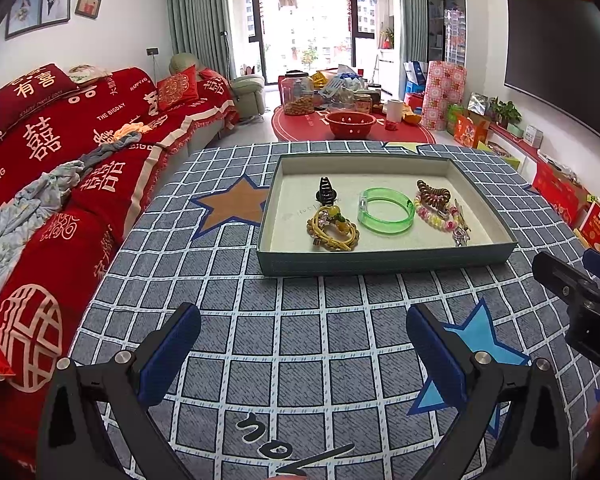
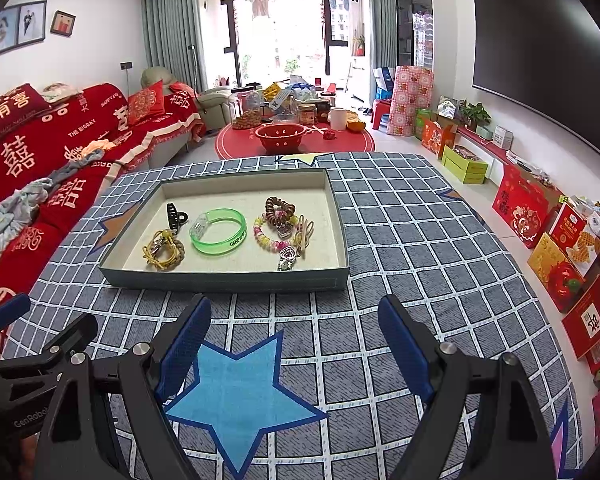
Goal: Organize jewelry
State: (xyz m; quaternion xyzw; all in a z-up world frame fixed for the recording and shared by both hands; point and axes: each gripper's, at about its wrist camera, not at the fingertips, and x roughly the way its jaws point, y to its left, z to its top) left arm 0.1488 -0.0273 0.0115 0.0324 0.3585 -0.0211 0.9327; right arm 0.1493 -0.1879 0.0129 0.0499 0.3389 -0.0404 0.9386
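A shallow grey-green tray (image 1: 380, 266) (image 2: 220, 280) sits on the checked blue tablecloth. In it lie a black hair clip (image 1: 327, 191) (image 2: 175, 214), a yellow cord and bead bracelet (image 1: 334, 230) (image 2: 164, 250), a green bangle (image 1: 386, 210) (image 2: 218, 232), a pastel bead bracelet (image 1: 436, 214) (image 2: 268, 238), a brown coil tie (image 1: 432, 192) (image 2: 279, 206) and a silver charm (image 1: 460, 234) (image 2: 287, 258). My left gripper (image 1: 302, 320) is open and empty, in front of the tray. My right gripper (image 2: 294, 312) is open and empty, near the tray's front edge.
A red sofa (image 1: 60, 152) runs along the left of the table. Red gift boxes (image 2: 572, 248) line the floor at right. A round red rug with jars and a red colander (image 1: 350, 124) lies beyond the table.
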